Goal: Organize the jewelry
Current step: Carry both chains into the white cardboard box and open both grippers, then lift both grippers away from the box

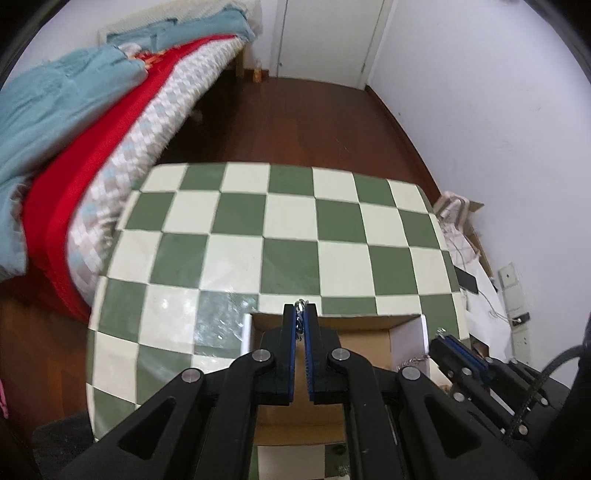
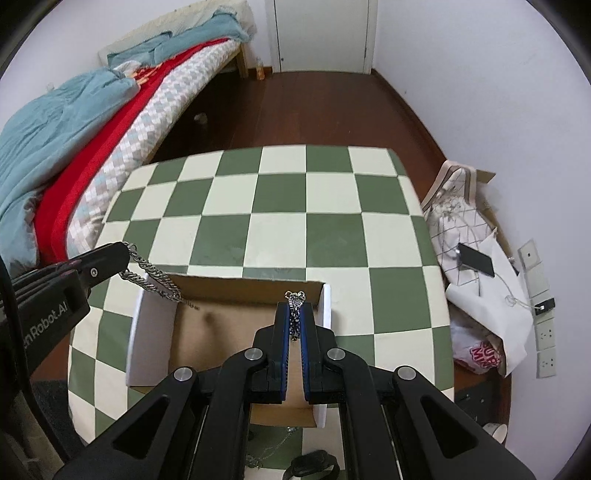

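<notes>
An open cardboard box (image 2: 229, 317) with white side walls stands on the green-and-white checkered table (image 2: 280, 206). My left gripper (image 1: 301, 314) is shut on a silver chain (image 1: 301, 305); in the right wrist view the left gripper (image 2: 123, 254) holds that chain (image 2: 155, 282), which hangs over the box's far left corner. My right gripper (image 2: 294, 314) is shut on a second silver chain (image 2: 294, 301) above the box's right side. It also shows in the left wrist view (image 1: 445, 341). More jewelry (image 2: 266, 450) and a black band (image 2: 314, 467) lie on the table in front of the box.
A bed (image 2: 92, 122) with blue and red bedding lies left of the table. Bags (image 2: 476, 266) and a phone (image 2: 476, 260) sit on the floor at the right, by the wall. A door (image 2: 321, 33) is at the far end.
</notes>
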Available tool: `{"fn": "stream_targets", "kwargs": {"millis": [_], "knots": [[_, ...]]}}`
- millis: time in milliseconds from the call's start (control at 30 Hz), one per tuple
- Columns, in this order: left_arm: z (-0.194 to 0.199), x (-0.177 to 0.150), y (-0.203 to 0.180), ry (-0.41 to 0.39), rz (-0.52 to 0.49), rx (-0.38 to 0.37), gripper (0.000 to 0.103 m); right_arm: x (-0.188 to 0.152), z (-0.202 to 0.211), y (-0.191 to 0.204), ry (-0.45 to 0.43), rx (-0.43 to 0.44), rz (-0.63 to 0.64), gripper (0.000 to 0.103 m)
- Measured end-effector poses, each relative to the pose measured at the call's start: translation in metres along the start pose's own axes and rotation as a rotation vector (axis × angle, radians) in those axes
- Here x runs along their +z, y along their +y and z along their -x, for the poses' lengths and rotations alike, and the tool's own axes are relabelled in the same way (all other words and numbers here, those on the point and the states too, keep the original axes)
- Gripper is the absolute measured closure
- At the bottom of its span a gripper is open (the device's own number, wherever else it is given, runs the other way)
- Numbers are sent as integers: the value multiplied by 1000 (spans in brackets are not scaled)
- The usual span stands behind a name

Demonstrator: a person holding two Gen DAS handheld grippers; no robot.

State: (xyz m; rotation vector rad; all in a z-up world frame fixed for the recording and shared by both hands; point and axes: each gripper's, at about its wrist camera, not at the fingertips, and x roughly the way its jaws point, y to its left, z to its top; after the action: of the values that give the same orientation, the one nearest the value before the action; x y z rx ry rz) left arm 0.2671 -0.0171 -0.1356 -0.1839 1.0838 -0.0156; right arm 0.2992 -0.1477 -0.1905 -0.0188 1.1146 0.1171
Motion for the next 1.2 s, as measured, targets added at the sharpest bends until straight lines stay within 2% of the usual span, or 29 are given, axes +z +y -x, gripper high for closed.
{"fn": "stream_targets", "kwargs": {"millis": [100, 167, 200, 233, 267, 300, 333, 400, 467, 567, 800, 1000, 1200], "knots": [[-2, -1, -2, 11, -5, -9, 96, -1, -12, -2, 51, 14, 2, 97], [2, -2, -5, -8, -26, 29, 94, -4, -16, -3, 72, 12, 3, 95], [4, -2, -6, -17, -37, 46, 90, -6, -17, -3, 80, 3, 4, 84], [7, -2, -6, -28, -44, 64, 72, -8, -18, -3, 86, 0, 1, 72], [9, -1, -6, -37, -49, 76, 39, -10, -17, -3, 89, -7, 1, 41], [12, -1, -5, -50, -53, 93, 21, -12, -15, -3, 90, -12, 4, 14], [15, -2, -3, -64, -54, 124, 9, -14, -14, -3, 88, -19, 6, 9], [21, -4, 1, -80, -59, 150, 7, -18, -9, -6, 85, -25, -3, 9], [24, -8, 6, -85, -61, 184, 0, -23, -6, -8, 92, -33, -11, 9], [30, -17, 11, -102, -72, 219, 0, -29, -2, -10, 91, -50, -21, 1], [43, -38, 21, -113, -70, 272, 0, -42, 14, -10, 59, -93, -15, 1], [67, -54, 27, -144, -62, 291, 0, -50, 41, -6, 14, -94, -11, 1], [100, -67, 25, -195, -67, 274, 0, -59, 80, 0, -54, -82, -22, 1]]}}
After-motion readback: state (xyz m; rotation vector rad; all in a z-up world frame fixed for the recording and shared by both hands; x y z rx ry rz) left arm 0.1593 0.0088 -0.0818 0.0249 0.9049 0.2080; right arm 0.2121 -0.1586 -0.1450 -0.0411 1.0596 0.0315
